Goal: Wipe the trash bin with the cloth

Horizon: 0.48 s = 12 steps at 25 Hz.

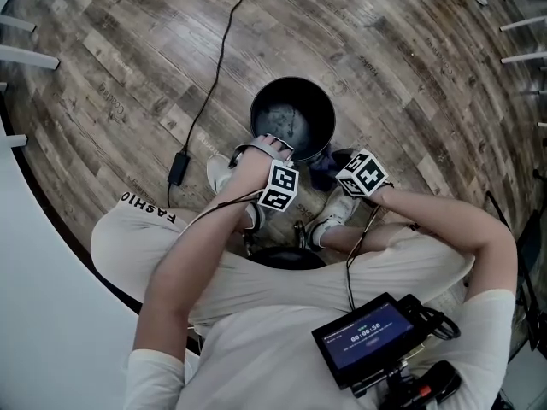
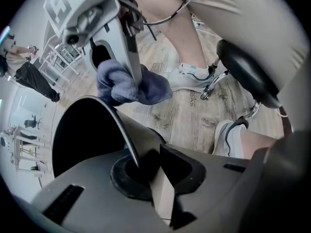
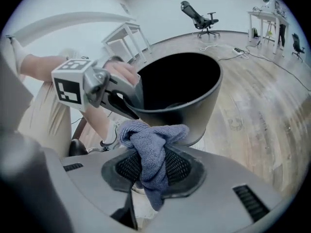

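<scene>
Head view: left tongs (image 1: 272,143) sit at the near rim of the bin (image 1: 256,109), centre frame. Right tongs (image 1: 336,172) are just right of it.

Only the gripper views confirm grip. Left tongs are clamped on the rim, and right tongs are clamped on the cloth (image 3: 151,142), close to the bin's outer wall. Contact is not discernible.

The floor (image 1: 410,84) is wood plank. A chair (image 3: 200,17) stands in the upper background.

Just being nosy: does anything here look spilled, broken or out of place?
Nothing spilled or broken. The left gripper pinches the bin by its rim; the right gripper holds the bunched cloth by the outer wall. Only pale smears on the bottom stand out, and a cable trails across the floor.
</scene>
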Each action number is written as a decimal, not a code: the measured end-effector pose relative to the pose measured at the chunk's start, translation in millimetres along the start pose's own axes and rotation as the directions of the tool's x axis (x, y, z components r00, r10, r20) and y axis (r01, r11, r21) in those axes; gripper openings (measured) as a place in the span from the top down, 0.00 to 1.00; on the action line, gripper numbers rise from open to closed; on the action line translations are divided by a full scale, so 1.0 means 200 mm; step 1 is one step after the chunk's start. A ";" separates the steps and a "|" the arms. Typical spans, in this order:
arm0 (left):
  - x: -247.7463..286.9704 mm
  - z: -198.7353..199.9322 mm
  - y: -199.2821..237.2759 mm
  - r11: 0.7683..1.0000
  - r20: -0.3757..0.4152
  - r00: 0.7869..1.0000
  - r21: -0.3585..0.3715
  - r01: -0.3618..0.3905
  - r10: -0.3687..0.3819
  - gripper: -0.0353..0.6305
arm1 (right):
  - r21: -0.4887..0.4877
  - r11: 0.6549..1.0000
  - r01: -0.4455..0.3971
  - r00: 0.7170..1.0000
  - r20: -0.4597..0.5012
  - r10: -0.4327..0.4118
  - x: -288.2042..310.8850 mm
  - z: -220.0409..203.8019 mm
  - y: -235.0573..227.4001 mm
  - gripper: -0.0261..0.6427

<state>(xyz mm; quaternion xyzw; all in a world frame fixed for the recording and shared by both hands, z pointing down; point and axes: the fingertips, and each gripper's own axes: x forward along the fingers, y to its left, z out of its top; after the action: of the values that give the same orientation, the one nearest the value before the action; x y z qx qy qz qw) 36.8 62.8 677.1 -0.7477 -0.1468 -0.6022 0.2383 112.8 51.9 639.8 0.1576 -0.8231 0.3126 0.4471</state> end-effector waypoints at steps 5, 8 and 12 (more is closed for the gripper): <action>0.00 0.01 0.00 1.000 0.002 1.000 -0.006 -0.003 0.003 0.86 | 0.009 0.999 0.052 0.998 0.046 -0.052 -0.03 0.09 0.01 0.80; 0.00 0.02 0.01 1.000 0.002 1.000 0.012 -0.009 0.009 0.86 | 0.003 0.997 0.079 0.996 0.045 -0.079 0.01 0.09 -0.03 0.80; 0.01 0.02 0.00 0.999 -0.007 1.000 0.049 -0.009 0.010 0.86 | -0.023 0.994 0.107 0.994 0.029 -0.107 0.06 0.07 -0.12 0.80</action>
<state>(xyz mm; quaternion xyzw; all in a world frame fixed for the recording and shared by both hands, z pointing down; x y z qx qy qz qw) 41.0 64.2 677.3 -0.7401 -0.1572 -0.5999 0.2599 110.2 25.6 653.4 0.2005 -0.8234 0.2760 0.4535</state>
